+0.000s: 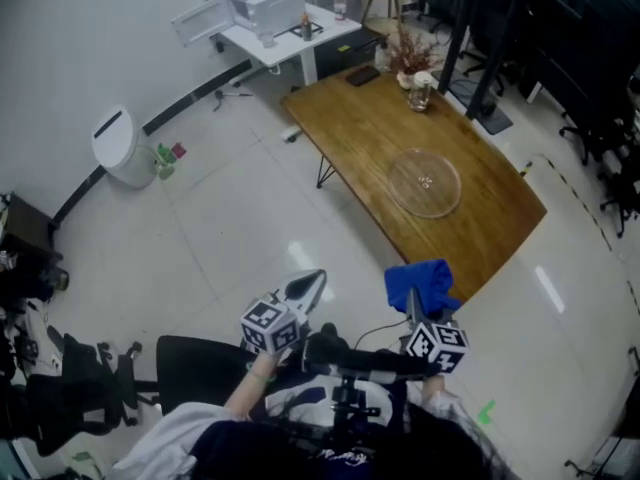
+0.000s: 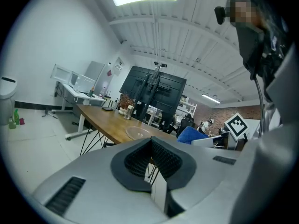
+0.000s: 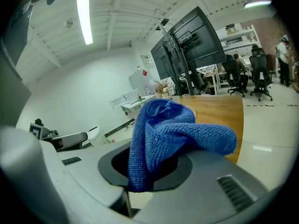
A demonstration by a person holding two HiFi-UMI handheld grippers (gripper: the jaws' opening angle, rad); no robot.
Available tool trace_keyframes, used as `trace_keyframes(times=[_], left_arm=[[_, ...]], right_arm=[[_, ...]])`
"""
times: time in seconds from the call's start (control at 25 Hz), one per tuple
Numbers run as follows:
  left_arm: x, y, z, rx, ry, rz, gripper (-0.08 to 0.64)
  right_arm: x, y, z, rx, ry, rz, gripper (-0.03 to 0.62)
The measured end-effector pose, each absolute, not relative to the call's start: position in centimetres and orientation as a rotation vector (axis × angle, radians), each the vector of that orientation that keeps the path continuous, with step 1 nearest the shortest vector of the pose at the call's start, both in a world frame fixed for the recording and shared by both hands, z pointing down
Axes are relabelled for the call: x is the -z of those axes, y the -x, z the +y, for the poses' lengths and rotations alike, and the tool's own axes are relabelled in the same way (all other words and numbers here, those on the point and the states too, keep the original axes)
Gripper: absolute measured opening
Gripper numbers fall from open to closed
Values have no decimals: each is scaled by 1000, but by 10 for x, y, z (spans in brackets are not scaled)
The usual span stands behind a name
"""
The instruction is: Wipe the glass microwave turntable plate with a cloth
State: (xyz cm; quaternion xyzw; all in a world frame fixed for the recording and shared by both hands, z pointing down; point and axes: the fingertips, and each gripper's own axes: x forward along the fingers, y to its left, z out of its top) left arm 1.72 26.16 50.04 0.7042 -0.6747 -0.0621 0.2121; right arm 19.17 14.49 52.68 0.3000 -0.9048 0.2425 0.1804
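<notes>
Turntable plate [image 1: 425, 182], glass, lies on counter [image 1: 365, 128], well apart from both grippers. R gripper [image 1: 413, 313] clamped on blue cloth [image 1: 420, 281]; L gripper [image 1: 306, 288] closed, empty. Next: press cloth flat, wipe in circles.

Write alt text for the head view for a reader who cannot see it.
Two handheld grippers hang over the floor: the right gripper clamps a blue cloth, the left gripper is shut and empty. Ahead, a clear glass turntable plate lies on a wooden table, with a vase of flowers at the far end.
</notes>
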Motion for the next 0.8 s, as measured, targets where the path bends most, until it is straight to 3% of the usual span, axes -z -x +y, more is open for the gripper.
trace_keyframes(times=[0.48, 0.8], left_arm=[[-533, 3, 214, 281, -1920, -1737, 0], [-517, 78, 135, 297, -1872, -1866, 0]], right_arm=[[-523, -198, 98, -445, -948, -2428, 78], [-524, -136, -24, -483, -962, -2493, 78]])
